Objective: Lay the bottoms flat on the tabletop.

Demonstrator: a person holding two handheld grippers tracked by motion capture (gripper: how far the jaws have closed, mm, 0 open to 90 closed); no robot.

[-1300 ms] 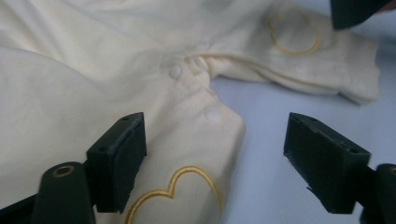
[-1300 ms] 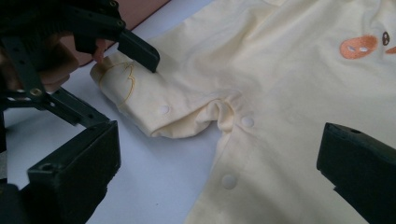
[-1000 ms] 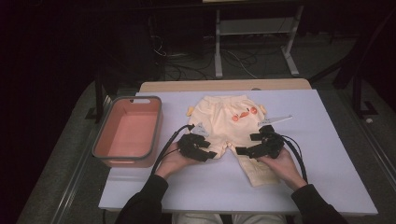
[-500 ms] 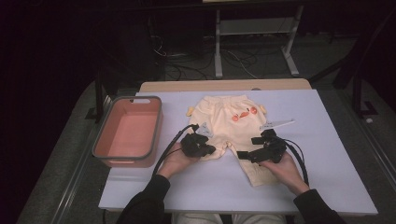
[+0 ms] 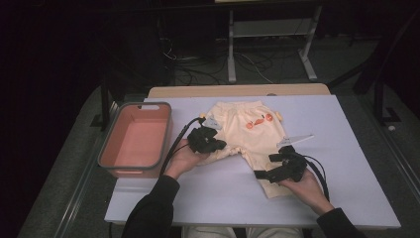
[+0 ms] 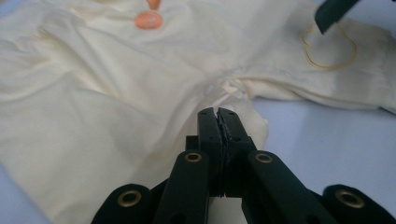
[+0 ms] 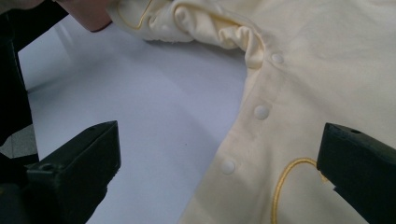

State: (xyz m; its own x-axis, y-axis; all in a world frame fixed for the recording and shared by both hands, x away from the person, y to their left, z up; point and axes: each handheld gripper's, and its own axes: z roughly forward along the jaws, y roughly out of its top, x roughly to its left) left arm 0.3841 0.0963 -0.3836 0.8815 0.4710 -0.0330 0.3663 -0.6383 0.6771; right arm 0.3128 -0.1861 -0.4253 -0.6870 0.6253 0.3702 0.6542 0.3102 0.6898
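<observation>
A pale yellow baby garment (image 5: 252, 131) with orange motifs (image 5: 257, 121) lies spread on the white table (image 5: 223, 198). My left gripper (image 5: 218, 145) sits at its left leg, which is bunched and lifted. In the left gripper view the jaws (image 6: 218, 114) are pressed together on a fold of that cloth (image 6: 116, 93). My right gripper (image 5: 270, 165) rests over the right leg. Its jaws (image 7: 218, 137) stand wide apart above the snap-button edge (image 7: 261, 111) of the garment (image 7: 327, 70), with nothing pinched.
A pink bin (image 5: 111, 141) stands at the table's left. A white strip (image 5: 297, 140) lies beside the garment's right side. Bare tabletop runs along the front edge. Dark floor, cables and a stand's legs lie beyond the table.
The left gripper's jaws have shut on the left leg's cloth, and it has risen, gathering the leg toward the garment's middle. The right gripper has stayed in place.
</observation>
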